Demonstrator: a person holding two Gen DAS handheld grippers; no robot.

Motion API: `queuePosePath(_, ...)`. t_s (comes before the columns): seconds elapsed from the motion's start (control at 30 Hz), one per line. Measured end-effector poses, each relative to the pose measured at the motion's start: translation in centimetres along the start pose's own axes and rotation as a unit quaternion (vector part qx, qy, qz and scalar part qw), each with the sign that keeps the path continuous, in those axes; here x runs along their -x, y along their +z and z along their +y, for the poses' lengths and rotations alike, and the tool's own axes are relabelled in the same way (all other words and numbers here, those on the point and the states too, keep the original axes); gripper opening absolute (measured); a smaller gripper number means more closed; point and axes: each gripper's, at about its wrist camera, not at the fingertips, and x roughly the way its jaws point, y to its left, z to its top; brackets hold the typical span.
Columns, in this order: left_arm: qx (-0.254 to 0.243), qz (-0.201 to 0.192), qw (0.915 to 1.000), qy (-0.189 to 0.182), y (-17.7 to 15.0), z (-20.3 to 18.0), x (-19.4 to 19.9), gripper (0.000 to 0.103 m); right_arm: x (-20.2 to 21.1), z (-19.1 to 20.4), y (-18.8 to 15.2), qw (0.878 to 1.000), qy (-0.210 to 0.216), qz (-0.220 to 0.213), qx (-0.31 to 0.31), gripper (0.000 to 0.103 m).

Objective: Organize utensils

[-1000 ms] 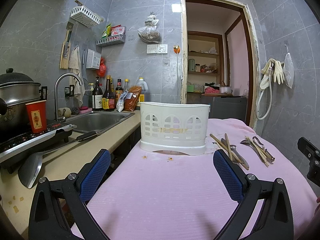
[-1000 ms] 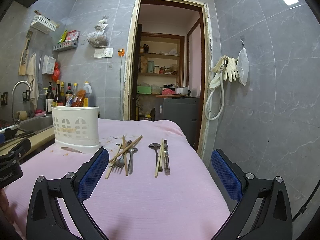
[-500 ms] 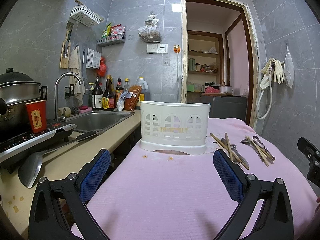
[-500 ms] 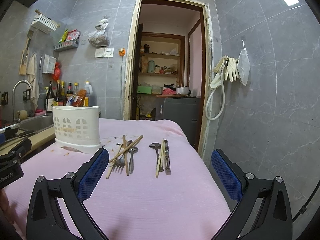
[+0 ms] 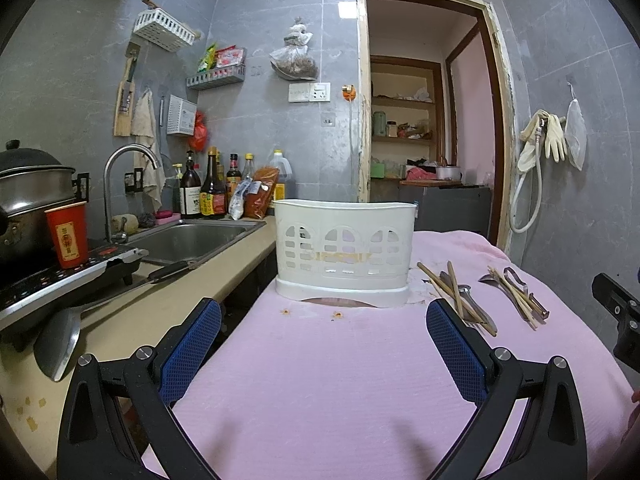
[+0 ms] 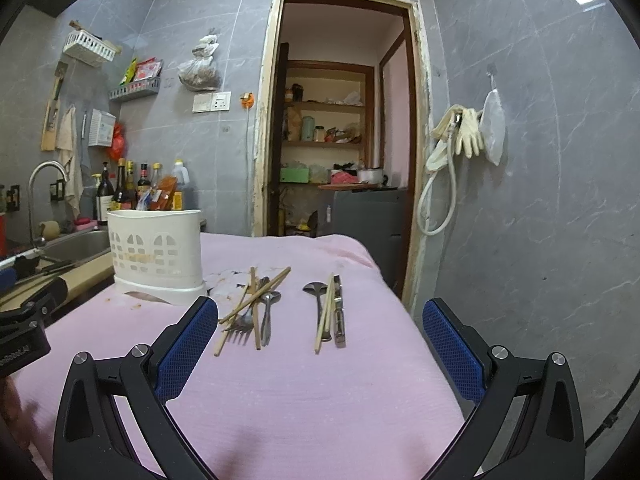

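A white plastic utensil holder stands on the pink cloth; it also shows in the right wrist view. Two heaps of utensils lie to its right. One heap has chopsticks, a fork and a spoon, also seen in the left wrist view. The other has a spoon, chopsticks and a peeler, also in the left wrist view. My left gripper is open and empty, in front of the holder. My right gripper is open and empty, just short of the utensils.
The pink cloth covers the table. A counter on the left holds a sink, a knife, a spatula, a red cup and a pot on a cooker. Bottles stand behind the sink. A doorway lies behind.
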Motion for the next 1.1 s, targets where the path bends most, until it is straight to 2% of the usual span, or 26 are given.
queuePosePath(0.27, -0.007, 0.026, 0.9990, -0.036, 2.3, -0.6, -2.3, 0.101, -3.1, -2.4, 1.4, 0.998, 0.035, 0.044, 0.000, 0.103)
queuePosePath(0.43, 0.023, 0.061, 0.9945, -0.083, 4.7, -0.5, -4.9, 0.101, -5.6, -3.8, 2.2, 0.994, 0.066, 0.082, 0.008, 0.103)
queuePosePath(0.6, 0.033, 0.086, 0.9902, -0.106, 6.5, -1.3, -7.0, 0.101, -8.2, -5.5, 3.4, 0.990, 0.094, 0.102, 0.016, 0.103)
queuePosePath(0.83, -0.003, 0.126, 0.9821, -0.140, 7.4, -4.3, -9.9, 0.101, -11.6, -7.8, 4.7, 0.985, 0.114, 0.129, 0.009, 0.103)
queuePosePath(1.1, -0.068, 0.165, 0.9633, -0.201, 7.3, -9.1, -13.6, 0.100, -16.4, -10.4, 5.0, 0.971, 0.147, 0.186, -0.023, 0.103)
